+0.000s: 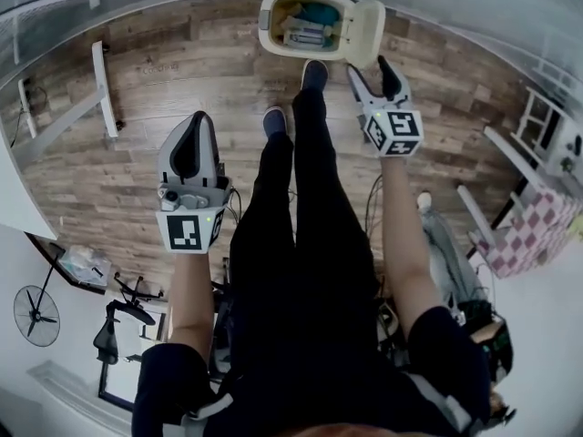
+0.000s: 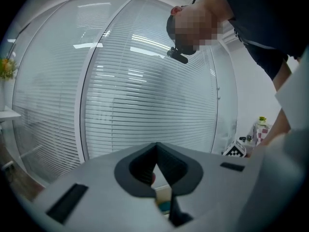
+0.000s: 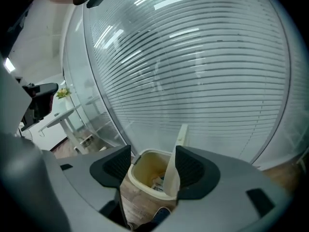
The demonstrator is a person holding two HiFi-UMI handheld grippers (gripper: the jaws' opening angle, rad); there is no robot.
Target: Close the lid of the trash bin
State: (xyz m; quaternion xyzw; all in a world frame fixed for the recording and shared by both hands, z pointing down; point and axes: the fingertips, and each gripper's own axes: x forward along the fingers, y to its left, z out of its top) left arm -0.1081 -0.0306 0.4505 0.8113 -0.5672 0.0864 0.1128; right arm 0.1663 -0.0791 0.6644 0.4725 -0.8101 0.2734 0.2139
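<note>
A cream trash bin (image 1: 273, 27) stands on the wooden floor at the top of the head view, with rubbish inside and its lid (image 1: 366, 27) swung up on the right side. My right gripper (image 1: 372, 69) is open just below that lid. In the right gripper view the bin (image 3: 145, 170) shows between the jaws, and the upright lid (image 3: 173, 170) stands close to the right pad; whether they touch I cannot tell. My left gripper (image 1: 194, 126) is shut on nothing, held off to the left above the floor, away from the bin. In its own view the left gripper (image 2: 155, 167) faces window blinds.
The person's feet (image 1: 314, 73) stand right in front of the bin. A glass wall with blinds (image 3: 193, 81) runs behind it. A white table frame (image 1: 102, 85) is at the left, a pink-checked stool (image 1: 528, 230) at the right, a fan (image 1: 36, 315) at the lower left.
</note>
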